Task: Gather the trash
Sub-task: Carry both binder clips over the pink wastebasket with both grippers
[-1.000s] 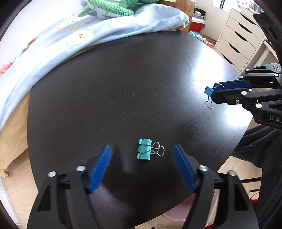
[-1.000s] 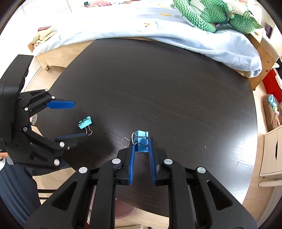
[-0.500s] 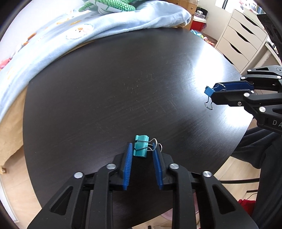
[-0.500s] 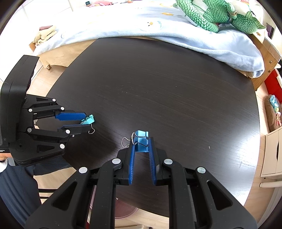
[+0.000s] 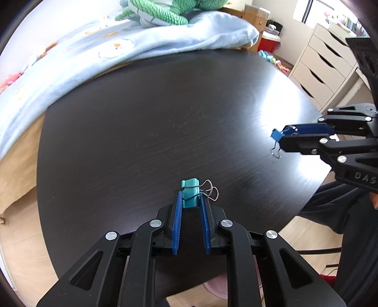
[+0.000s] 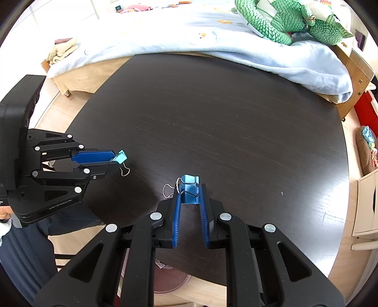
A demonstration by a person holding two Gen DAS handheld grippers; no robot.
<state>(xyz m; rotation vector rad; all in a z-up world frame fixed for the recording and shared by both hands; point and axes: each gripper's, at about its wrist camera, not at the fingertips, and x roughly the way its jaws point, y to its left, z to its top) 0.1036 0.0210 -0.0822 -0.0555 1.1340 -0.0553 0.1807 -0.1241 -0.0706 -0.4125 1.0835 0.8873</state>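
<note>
My left gripper (image 5: 191,198) is shut on a teal binder clip (image 5: 190,191) and holds it over the near part of the round black table (image 5: 153,122). In the right wrist view the same gripper (image 6: 115,163) and teal clip (image 6: 119,157) show at the left. My right gripper (image 6: 190,193) is shut on a blue binder clip (image 6: 189,189) above the table (image 6: 212,122). It shows at the right of the left wrist view (image 5: 280,139), with the blue clip (image 5: 276,135) at its tip.
A bed with a light blue blanket (image 6: 212,35) and a green plush toy (image 6: 283,21) borders the table's far side. White drawers (image 5: 323,68) stand to the right. A pink bin (image 6: 170,281) sits on the floor under the table's near edge.
My left gripper closed on the teal clip and lifted it off the table. My right gripper kept holding the blue clip, almost still.
</note>
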